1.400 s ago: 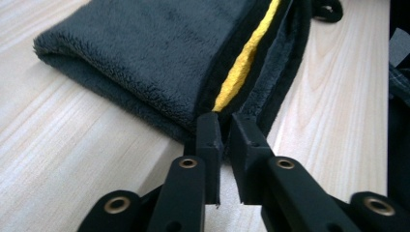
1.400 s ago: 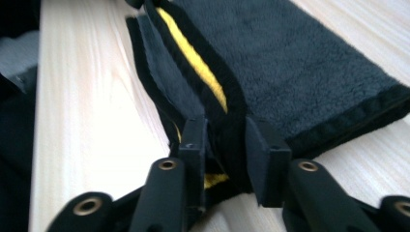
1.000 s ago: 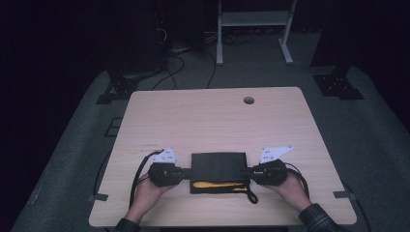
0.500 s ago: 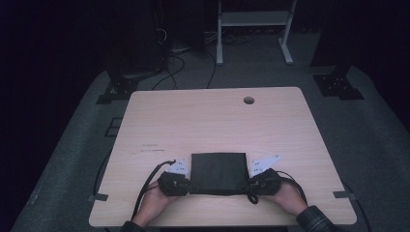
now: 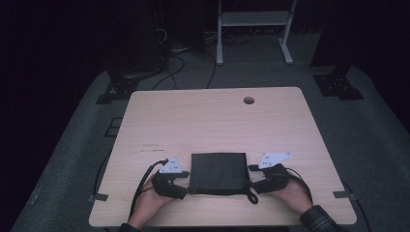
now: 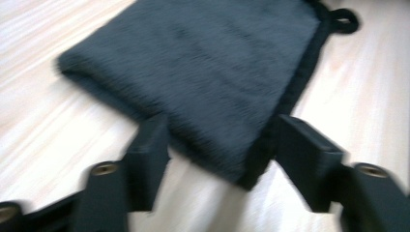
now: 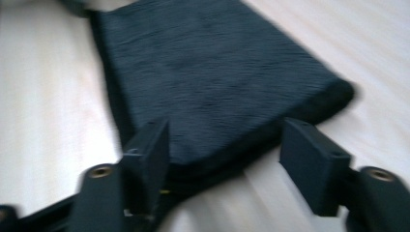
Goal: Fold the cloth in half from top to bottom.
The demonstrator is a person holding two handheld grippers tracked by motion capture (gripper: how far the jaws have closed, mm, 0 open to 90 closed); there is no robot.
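A dark folded cloth [image 5: 217, 171] lies flat near the front edge of the wooden table [image 5: 217, 121]. My left gripper [image 5: 184, 182] sits at the cloth's front left corner and my right gripper [image 5: 251, 182] at its front right corner. In the left gripper view the cloth [image 6: 203, 63] has one corner reaching between the two jaws, and the left gripper [image 6: 227, 164] is open. A small loop [image 6: 345, 19] hangs off the cloth's far edge. In the right gripper view the right gripper [image 7: 227, 164] is open too, with the cloth's [image 7: 212, 72] near edge between the jaws.
A round cable hole [image 5: 249, 100] sits near the table's far edge. Behind the table stand a metal frame [image 5: 254, 29] and loose cables [image 5: 174, 58] on the floor. Tape strips [image 5: 99, 197] mark the table's front corners. A hand holds each gripper at the front edge.
A yellow strip at the cloth's front edge a second ago is gone from sight. Both grippers dropped toward the front edge, closed in on the cloth, then drew slightly outward.
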